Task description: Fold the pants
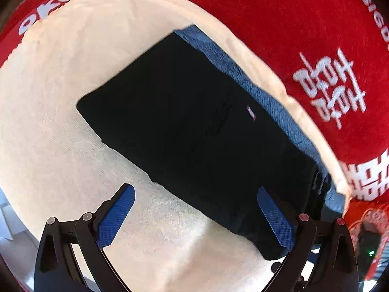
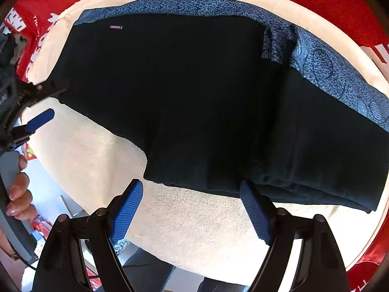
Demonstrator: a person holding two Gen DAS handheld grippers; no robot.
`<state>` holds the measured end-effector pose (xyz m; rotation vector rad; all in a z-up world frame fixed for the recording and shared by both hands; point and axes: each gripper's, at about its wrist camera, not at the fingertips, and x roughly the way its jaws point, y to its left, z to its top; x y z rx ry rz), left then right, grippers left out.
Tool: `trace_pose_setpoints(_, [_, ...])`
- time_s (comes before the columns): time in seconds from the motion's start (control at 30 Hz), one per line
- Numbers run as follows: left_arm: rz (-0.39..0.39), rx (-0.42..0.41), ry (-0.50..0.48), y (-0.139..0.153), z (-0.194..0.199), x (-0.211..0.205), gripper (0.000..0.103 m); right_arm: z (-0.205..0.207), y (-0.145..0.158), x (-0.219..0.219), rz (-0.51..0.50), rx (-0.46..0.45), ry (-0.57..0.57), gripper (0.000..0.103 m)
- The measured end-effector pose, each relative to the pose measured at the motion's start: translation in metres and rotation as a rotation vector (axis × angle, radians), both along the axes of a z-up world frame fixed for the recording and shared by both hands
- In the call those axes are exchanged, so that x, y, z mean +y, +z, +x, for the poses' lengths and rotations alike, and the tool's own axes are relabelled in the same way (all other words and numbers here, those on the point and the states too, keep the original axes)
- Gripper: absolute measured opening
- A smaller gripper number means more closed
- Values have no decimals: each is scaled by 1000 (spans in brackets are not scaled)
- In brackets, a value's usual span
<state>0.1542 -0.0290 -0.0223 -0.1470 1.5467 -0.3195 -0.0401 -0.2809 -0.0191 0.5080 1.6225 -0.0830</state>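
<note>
Black pants (image 1: 194,131) lying folded in a thick block on a cream towel (image 1: 60,97), running from ten o'clock to four o'clock in the left view. Blue patterned cloth (image 2: 323,68) peeking out beneath along the far edge. Left tool (image 1: 195,216) spread wide, gripping nothing. Right tool (image 2: 192,209) likewise agape at six o'clock, just short of the pants' near edge. Red printed cloth (image 1: 291,36) beyond.

The left gripper (image 1: 195,215) holds its blue-padded fingers (image 1: 115,219) spread wide, gripping nothing. The right gripper (image 2: 192,210) likewise has its fingers (image 2: 127,213) wide apart. A bare hand (image 2: 18,194) grips the left gripper's handle.
</note>
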Motion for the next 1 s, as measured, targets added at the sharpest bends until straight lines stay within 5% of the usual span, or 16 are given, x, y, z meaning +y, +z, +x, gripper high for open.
trace_pose_setpoints(0.3, [-203, 11, 181, -12, 21, 57, 101, -3, -3, 6, 1, 0, 6, 88])
trace_pose_setpoints(0.6, [-410, 43, 268, -43, 29, 65, 101, -5, -4, 10, -5, -14, 29, 92])
trace_pose_setpoints(0.83, [-396, -28, 209, -26, 41, 42, 101, -13, -9, 28, -5, -20, 37, 92])
trace_pose_setpoints(0.9, [-341, -61, 149, -26, 44, 30, 101, -11, -9, 28, -2, -24, 39, 92])
trace_pose_setpoints(1.0, [-264, 2, 154, -49, 52, 24, 101, -11, -8, 29, -5, -26, 52, 93])
